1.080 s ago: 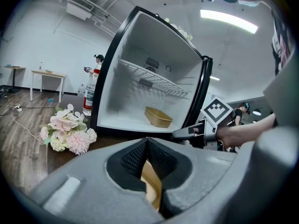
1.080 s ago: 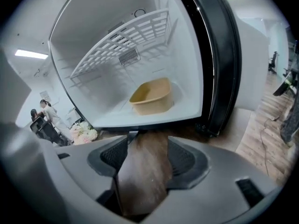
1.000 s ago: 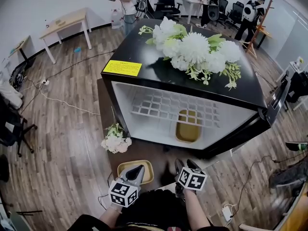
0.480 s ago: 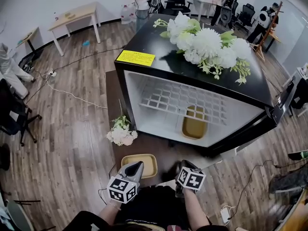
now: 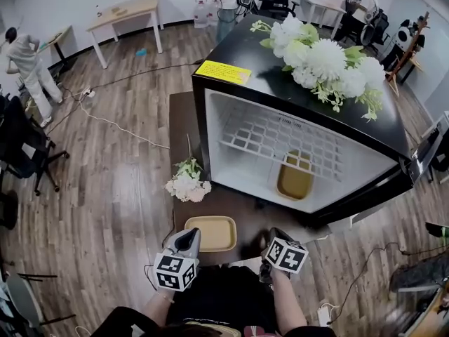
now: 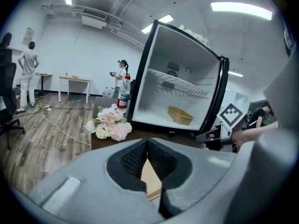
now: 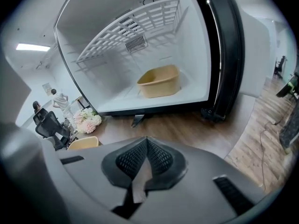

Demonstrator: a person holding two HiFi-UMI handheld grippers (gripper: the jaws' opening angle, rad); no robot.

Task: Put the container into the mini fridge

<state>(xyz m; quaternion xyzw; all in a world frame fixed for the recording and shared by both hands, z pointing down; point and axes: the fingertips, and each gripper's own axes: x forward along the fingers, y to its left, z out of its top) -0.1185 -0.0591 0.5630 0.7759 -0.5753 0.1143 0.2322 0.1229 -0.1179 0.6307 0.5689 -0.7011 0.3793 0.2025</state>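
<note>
The black mini fridge (image 5: 280, 83) stands open on a low wooden table (image 5: 235, 213). One tan container (image 5: 295, 177) rests on the fridge floor under the wire shelf (image 5: 280, 135), and shows in both gripper views (image 6: 180, 116) (image 7: 160, 81). A second tan container (image 5: 210, 232) sits on the table in front of the fridge (image 7: 83, 143). My left gripper (image 5: 186, 240) is shut at that container's left edge, and tan shows through the slit under its jaws (image 6: 147, 141). My right gripper (image 5: 275, 241) is shut and empty to the container's right, pointing into the fridge (image 7: 146, 139).
White flowers (image 5: 323, 62) lie on the fridge top. A small bouquet (image 5: 187, 184) lies on the table left of the opening. The fridge door (image 7: 229, 55) hangs open at the right. Cables, chairs, desks and people are on the floor around.
The right gripper's jaws have closed. The view has swung, so the fridge sits further right and the table container further from the left gripper's tip.
</note>
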